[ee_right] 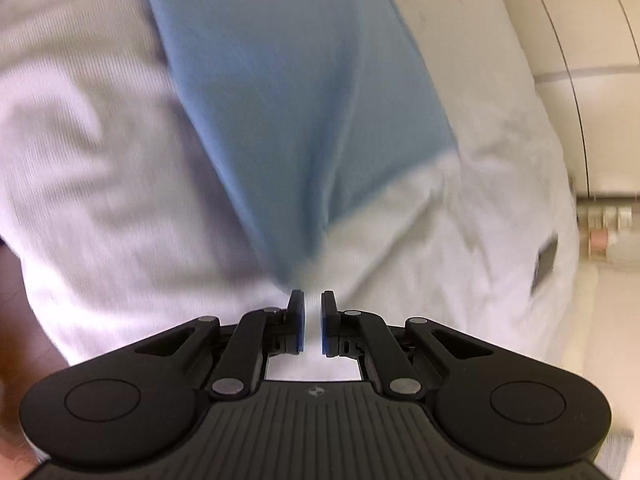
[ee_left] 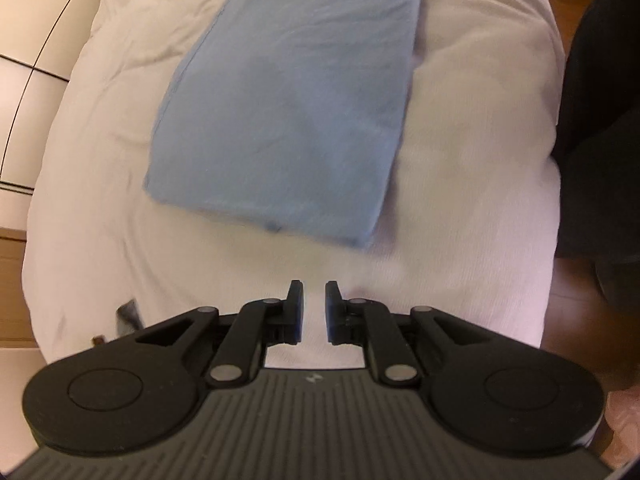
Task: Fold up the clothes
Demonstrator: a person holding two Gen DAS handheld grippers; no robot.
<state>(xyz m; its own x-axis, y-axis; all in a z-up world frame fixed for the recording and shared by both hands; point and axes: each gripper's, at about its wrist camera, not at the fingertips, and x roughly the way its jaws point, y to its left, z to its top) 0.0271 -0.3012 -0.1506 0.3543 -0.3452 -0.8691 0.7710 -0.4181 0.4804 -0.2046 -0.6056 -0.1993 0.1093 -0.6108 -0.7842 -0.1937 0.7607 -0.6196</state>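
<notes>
Left wrist view: we saw the folded blue garment (ee_left: 280, 112) lying flat on the white bed (ee_left: 472, 152), our left claw (ee_left: 314, 312) and right claw (ee_right: 312, 322) near its edge, slightly parted, empty.

The blue cloth (ee_left: 288, 112) runs off the top edge in both views. In the right wrist view its near corner (ee_right: 296, 256) is smeared by motion blur.

White bedding (ee_left: 100, 140), cream panelled wardrobe (ee_left: 28, 40), wooden floor (ee_left: 576, 320)
</notes>
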